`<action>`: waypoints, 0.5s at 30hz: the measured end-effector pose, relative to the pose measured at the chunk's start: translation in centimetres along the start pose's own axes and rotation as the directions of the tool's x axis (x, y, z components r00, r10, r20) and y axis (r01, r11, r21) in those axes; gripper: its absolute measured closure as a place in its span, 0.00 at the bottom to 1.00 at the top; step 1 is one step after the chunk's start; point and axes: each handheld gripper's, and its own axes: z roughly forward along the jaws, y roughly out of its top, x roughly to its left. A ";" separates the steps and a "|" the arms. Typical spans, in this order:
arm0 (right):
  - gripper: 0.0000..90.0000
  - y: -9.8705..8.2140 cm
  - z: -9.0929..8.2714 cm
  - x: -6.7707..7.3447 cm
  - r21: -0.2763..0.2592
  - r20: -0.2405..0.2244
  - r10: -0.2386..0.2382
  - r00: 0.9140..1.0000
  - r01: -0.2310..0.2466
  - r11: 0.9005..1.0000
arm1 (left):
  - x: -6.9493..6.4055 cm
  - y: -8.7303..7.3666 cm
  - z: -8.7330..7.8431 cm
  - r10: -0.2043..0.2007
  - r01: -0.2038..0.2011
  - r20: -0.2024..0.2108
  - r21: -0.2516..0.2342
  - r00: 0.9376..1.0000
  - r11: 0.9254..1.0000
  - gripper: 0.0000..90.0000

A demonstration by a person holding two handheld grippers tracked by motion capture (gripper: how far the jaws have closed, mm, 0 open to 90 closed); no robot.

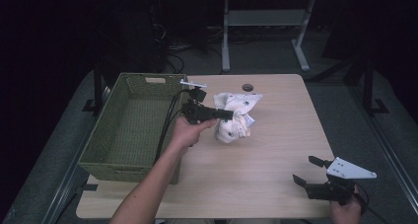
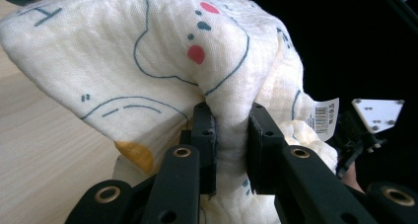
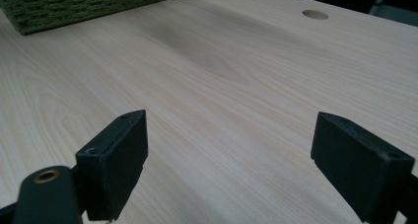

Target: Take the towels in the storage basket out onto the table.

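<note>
The green woven basket (image 1: pixel 129 128) sat at the tabletop's (image 1: pixel 266 165) left side, and nothing lay inside it that you could see. Just right of its far corner, your left tool (image 1: pixel 231 114) was clamped on a gathered fold of the cream printed cloth (image 1: pixel 235 116), both jaws pressed into the fabric. The bundled cloth rested near the tabletop's middle, its long axis running from the near left up toward the far right. Your right tool (image 1: pixel 308 170) stood with jaws wide apart over the bare near-right corner.

A light wooden table (image 1: pixel 256 169) with a round hole (image 1: pixel 247 87) near its far edge; a green woven basket (image 1: pixel 129 130) stands at its left.
</note>
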 end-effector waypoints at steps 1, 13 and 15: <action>0.16 0.0 0.0 0.0 -0.001 0.001 0.000 1.000 0.000 1.000 | 0.0 -0.1 0.2 -0.004 0.004 0.005 -0.001 1.000 1.000 0.85; 0.16 0.0 0.0 -0.1 -0.001 0.000 0.002 1.000 -0.002 1.000 | 0.4 -1.0 2.9 -0.022 0.022 0.002 0.023 1.000 0.999 0.85; 0.16 0.0 0.0 -0.1 -0.001 0.001 0.002 1.000 -0.002 1.000 | 0.6 -1.1 3.2 -0.031 0.030 0.007 0.031 1.000 0.999 0.85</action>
